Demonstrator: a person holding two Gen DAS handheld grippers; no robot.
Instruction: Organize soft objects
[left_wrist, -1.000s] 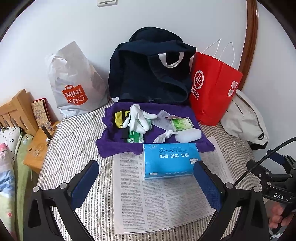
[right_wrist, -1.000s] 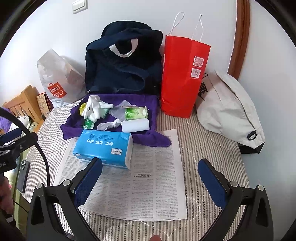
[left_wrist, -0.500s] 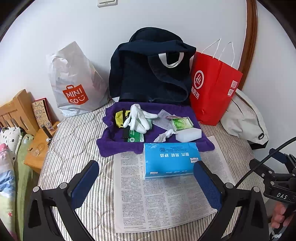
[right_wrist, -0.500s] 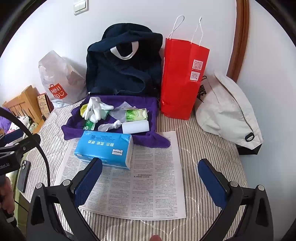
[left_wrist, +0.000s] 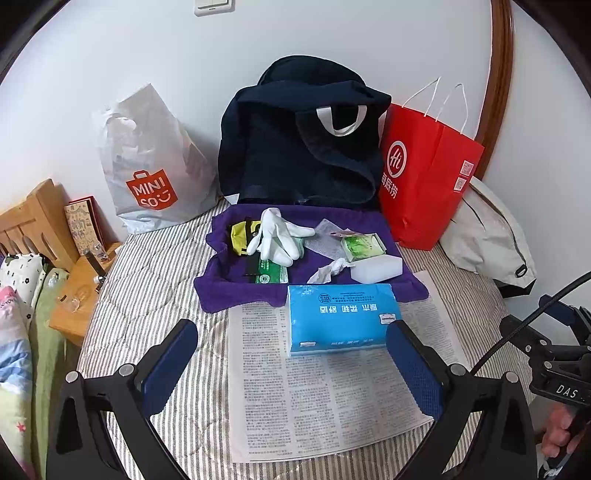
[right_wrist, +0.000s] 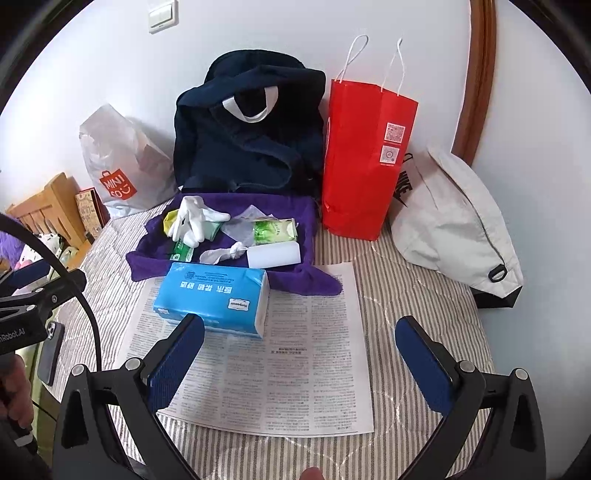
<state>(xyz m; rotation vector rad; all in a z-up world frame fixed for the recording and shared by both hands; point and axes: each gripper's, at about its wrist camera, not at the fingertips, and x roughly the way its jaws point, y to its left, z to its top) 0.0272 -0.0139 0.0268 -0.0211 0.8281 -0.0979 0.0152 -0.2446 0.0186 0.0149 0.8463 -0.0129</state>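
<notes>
Two grippers are held above a striped quilted bed cover (left_wrist: 147, 280), both with jaws spread wide and nothing between the blue pads. From the left wrist view, the left gripper (left_wrist: 291, 363) hovers over a sheet of newspaper (left_wrist: 325, 398), with a blue pack of tissues (left_wrist: 341, 317) lying between and just beyond its fingertips — not touched by either pad. From the right wrist view, the right gripper (right_wrist: 301, 363) hangs over the same newspaper (right_wrist: 295, 362); the tissue pack (right_wrist: 212, 297) sits ahead of its left finger, apart from it. The pack rests on the far part of the newspaper, its far edge against a purple towel (left_wrist: 221, 291). On the towel lie the soft objects: a pair of white gloves (left_wrist: 277, 236), a yellow-and-black item (left_wrist: 240, 238) partly under the gloves, a green-printed packet (left_wrist: 271, 275), a crumpled white tissue (left_wrist: 327, 269), a white sponge block (left_wrist: 376, 267) and a green pack of wipes (left_wrist: 360, 245). Behind the towel, against the wall, stand a white MINISO plastic bag (left_wrist: 151, 166), a dark navy tote bag (left_wrist: 306, 136) and a red paper bag (left_wrist: 428, 177); a pale grey drawstring bag (left_wrist: 487, 236) lies beside the red one. At the right edge of the left wrist view, part of the other gripper's frame and a hand (left_wrist: 559, 432) holding it are visible.
</notes>
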